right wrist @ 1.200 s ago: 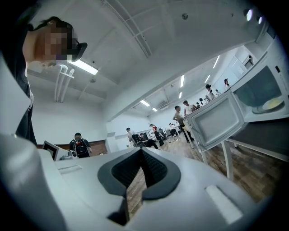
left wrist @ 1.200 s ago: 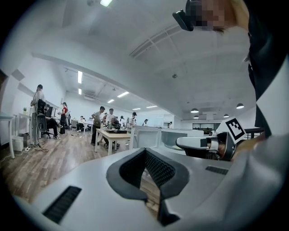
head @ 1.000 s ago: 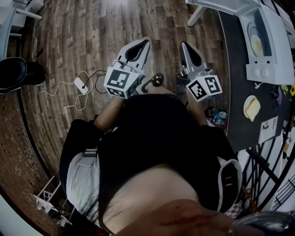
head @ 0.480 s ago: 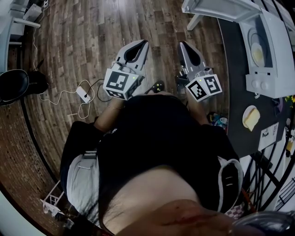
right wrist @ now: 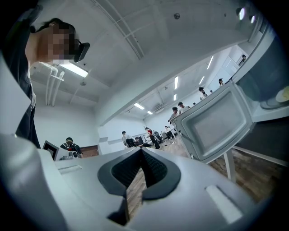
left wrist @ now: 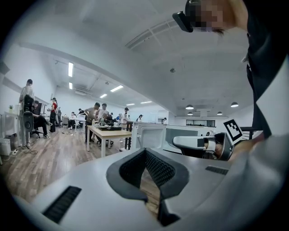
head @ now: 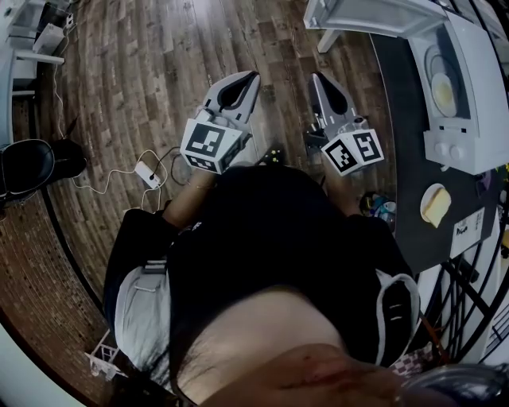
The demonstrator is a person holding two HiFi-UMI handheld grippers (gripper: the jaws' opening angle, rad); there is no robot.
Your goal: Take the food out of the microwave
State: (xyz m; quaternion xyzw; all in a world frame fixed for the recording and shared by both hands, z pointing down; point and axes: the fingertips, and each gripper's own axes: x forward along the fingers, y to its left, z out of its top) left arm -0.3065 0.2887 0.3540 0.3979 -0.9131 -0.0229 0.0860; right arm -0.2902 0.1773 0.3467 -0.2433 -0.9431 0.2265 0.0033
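The white microwave (head: 469, 87) stands on a dark table at the head view's upper right, with its door (head: 374, 14) swung open. Inside it a yellow food (head: 444, 91) lies on a round plate. My left gripper (head: 253, 75) and right gripper (head: 315, 77) are held side by side over the wood floor, left of the table, both shut and empty. In the right gripper view the shut jaws (right wrist: 141, 151) point past the open door (right wrist: 216, 122), and the food (right wrist: 282, 94) shows at the far right edge. The left gripper view's jaws (left wrist: 145, 151) are shut too.
A second plate with a pale slice of food (head: 434, 205) sits on the dark table (head: 406, 159) nearer me. A white adapter with its cable (head: 149, 173) lies on the floor and a black chair (head: 24, 167) stands at left. People and desks (left wrist: 106, 131) fill the room beyond.
The floor, the adapter and the chair have slid down in the head view and more of the microwave door shows. Both grippers keep their place in the view, still shut.
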